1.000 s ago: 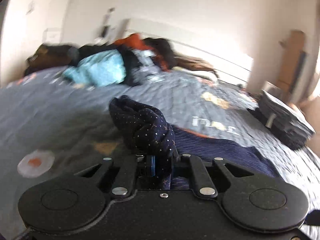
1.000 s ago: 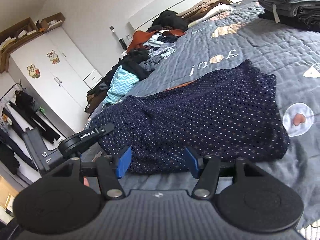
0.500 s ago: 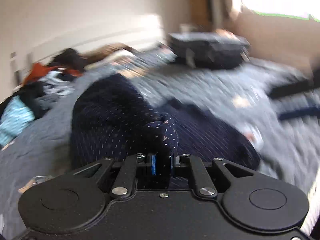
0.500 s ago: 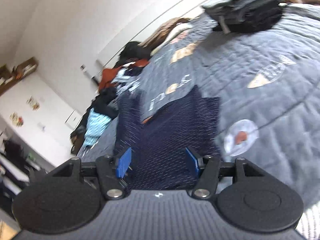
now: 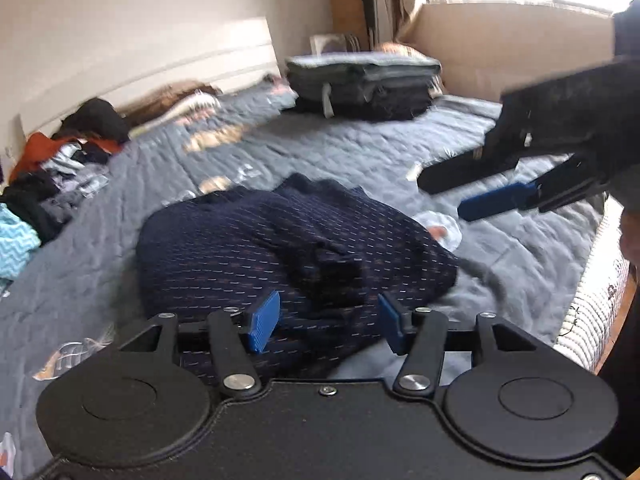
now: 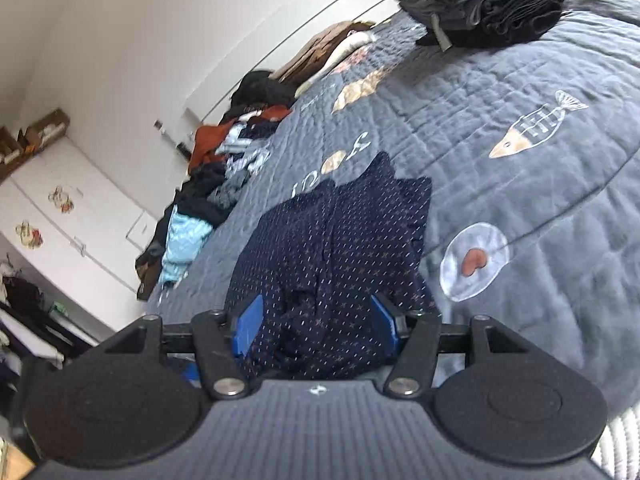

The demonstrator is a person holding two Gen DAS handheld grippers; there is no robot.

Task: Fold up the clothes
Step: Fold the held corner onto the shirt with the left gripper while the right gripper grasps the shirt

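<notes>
The left tool (image 5: 326,322) has just been opening: its blue pads now stand spread, with the navy dotted garment (image 5: 288,248) bunched on the bed (image 5: 360,148) directly ahead of them and running in between, not pinched. In the right wrist view the right tool (image 6: 316,326) is also spread, the same garment (image 6: 336,248) lying in a crumpled strip between its pads and stretching away from it; whether the pads touch the cloth cannot be told. Seen from the left tool, the right tool (image 5: 476,188) hovers ahead and to the right, over bare quilt just past the garment's far edge. Far ahead of the left tool a stack of folded clothes (image 5: 362,84) sits near the headboard. To its left a loose pile of unfolded clothes (image 5: 52,176) crowds the bed's edge, well apart from the garment. From the right tool, a white wardrobe (image 6: 76,220) stands off to the left.
</notes>
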